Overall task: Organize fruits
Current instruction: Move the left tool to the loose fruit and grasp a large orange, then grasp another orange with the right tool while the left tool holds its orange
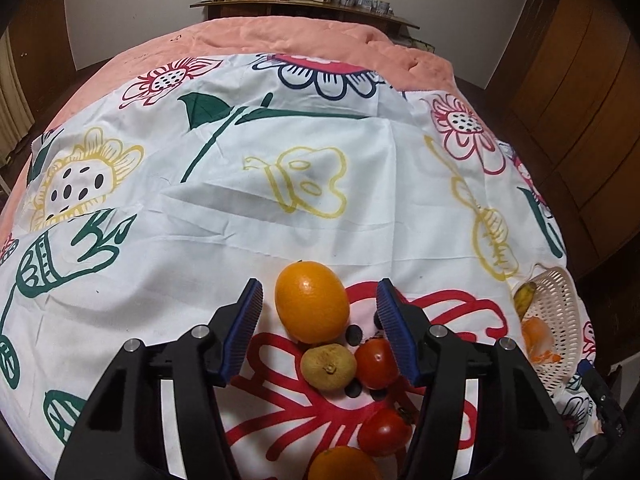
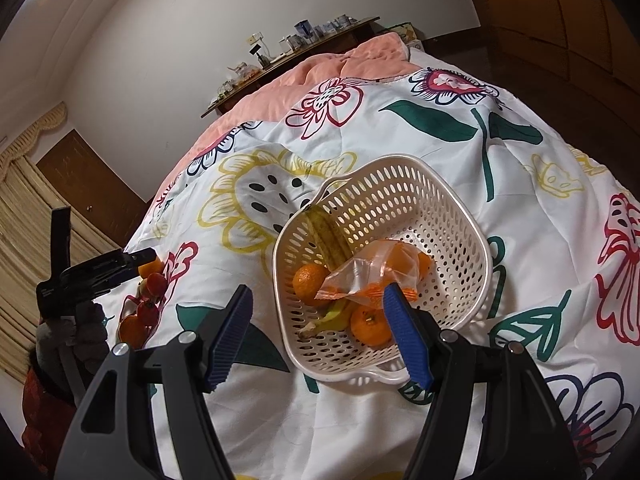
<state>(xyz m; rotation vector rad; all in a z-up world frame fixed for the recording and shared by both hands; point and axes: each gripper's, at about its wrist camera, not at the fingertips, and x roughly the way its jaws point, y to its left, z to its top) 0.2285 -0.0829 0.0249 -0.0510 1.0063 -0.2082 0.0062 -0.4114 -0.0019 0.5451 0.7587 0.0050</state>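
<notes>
A large orange (image 1: 312, 308) lies on the flowered white cloth (image 1: 280, 208). My left gripper (image 1: 319, 285) is open, one blue pad on each side of the orange and a gap at both. Just behind the orange lie a brownish-green fruit (image 1: 329, 366), two red fruits (image 1: 376, 362) and a second orange (image 1: 344, 464). My right gripper (image 2: 317, 291) is open and holds nothing above the near rim of the white perforated basket (image 2: 460, 208). The basket holds bananas (image 2: 326, 236), mandarins (image 2: 370, 326) and a plastic bag (image 2: 368, 272). In the right wrist view the left gripper (image 2: 136, 262) shows at far left over the fruit pile (image 2: 154, 284).
The cloth covers a bed with a peach quilt (image 1: 280, 32). The basket (image 1: 560, 312) sits near the cloth's right edge in the left wrist view. A cluttered wooden shelf (image 1: 304, 4) stands beyond the bed and wooden cupboards (image 1: 580, 100) to the right. A gloved hand (image 2: 80, 324) holds the left gripper.
</notes>
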